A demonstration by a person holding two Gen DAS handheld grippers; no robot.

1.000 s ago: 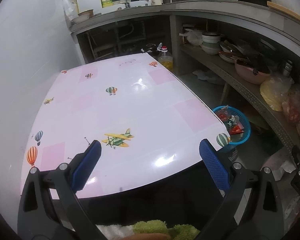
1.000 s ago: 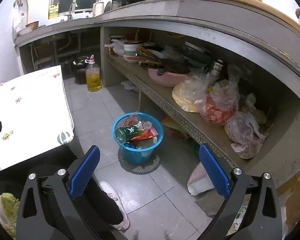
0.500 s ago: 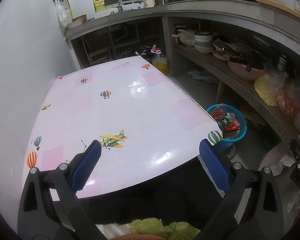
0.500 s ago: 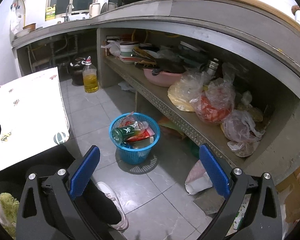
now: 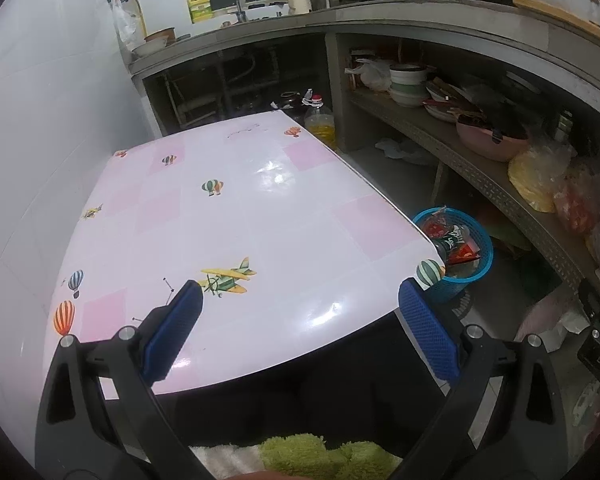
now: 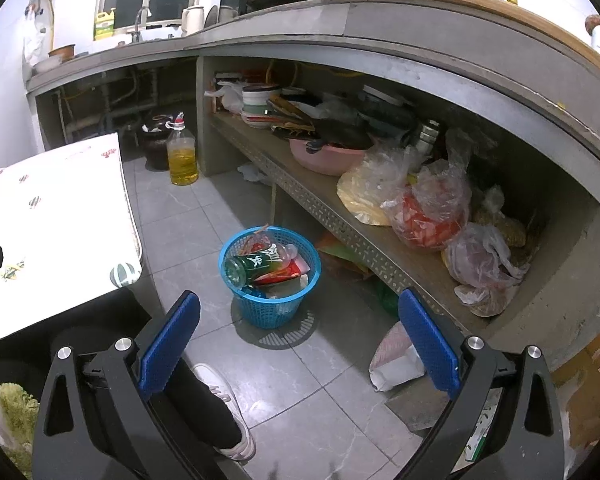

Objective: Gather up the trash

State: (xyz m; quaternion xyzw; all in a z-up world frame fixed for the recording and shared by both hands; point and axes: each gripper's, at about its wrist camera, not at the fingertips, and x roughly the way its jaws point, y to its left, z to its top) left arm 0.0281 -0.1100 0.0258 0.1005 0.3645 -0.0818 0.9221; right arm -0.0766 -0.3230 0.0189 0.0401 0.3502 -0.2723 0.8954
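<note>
A blue mesh basket (image 6: 296, 312) stands on the tiled floor, filled with a green bottle (image 6: 256, 264), red wrappers and plastic. It also shows in the left wrist view as the basket (image 5: 482, 254) just past the table's right corner. My right gripper (image 6: 298, 340) hangs open above the floor, short of the basket, with nothing between its blue pads. My left gripper (image 5: 300, 330) is open over the near edge of the table (image 5: 240, 216), holding nothing. The tabletop carries only its printed pattern of balloons and planes.
A low shelf (image 6: 340, 220) along the right holds bowls, a pink basin (image 6: 324, 156) and plastic bags. An oil bottle (image 6: 183, 156) stands on the floor beyond the table. A person's leg and white shoe (image 6: 228, 412) are below my right gripper. A white bag (image 6: 396, 364) lies under the shelf.
Both grippers have pulled back and risen slightly, so the table and basket look a little farther off. Both stay open and empty.
</note>
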